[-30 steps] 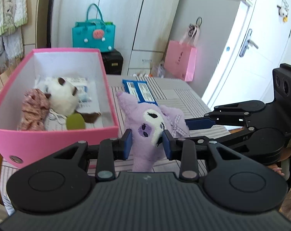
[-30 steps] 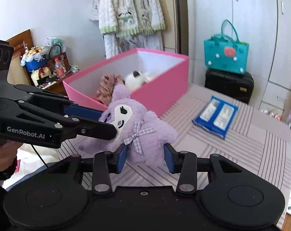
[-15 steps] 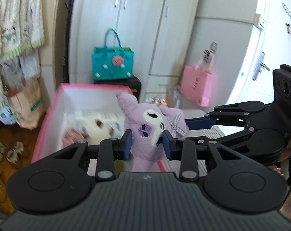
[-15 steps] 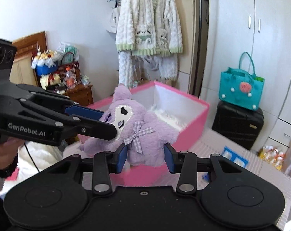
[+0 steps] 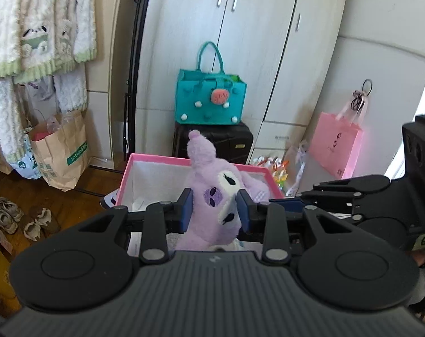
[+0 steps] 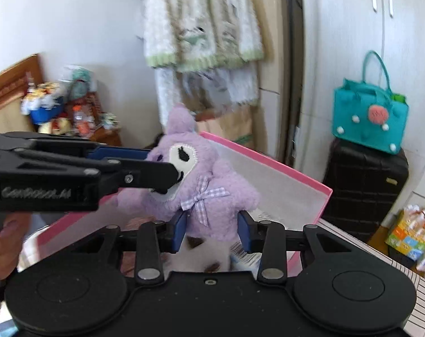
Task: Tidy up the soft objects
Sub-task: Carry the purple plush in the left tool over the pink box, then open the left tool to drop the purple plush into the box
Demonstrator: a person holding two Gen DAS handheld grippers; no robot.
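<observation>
A purple plush toy point(image 5: 212, 193) with a white face patch and a checked bow point(image 6: 202, 199) hangs upright over the open pink box point(image 5: 156, 159). My left gripper point(image 5: 214, 210) is shut on its head, one blue pad on each side. In the right wrist view the left gripper point(image 6: 159, 168) reaches in from the left and pinches the face. My right gripper point(image 6: 211, 230) has its pads against the toy's lower body, and its jaws are closing. The pink box point(image 6: 271, 161) lies just under and behind the toy. Blurred light-coloured items inside it are mostly hidden.
A teal handbag point(image 5: 211, 99) sits on a black suitcase point(image 5: 212, 137) behind the box. A pink gift bag point(image 5: 334, 144) hangs at the right. Fluffy cardigans point(image 5: 41, 25), paper bags point(image 5: 60, 151) and shoes point(image 5: 7, 214) are at the left. A striped tablecloth point(image 6: 409, 286) shows at lower right.
Both grippers have carried the purple plush toy from above the striped table to over the pink box. The box now sits directly under the toy, and the toy stays held.
</observation>
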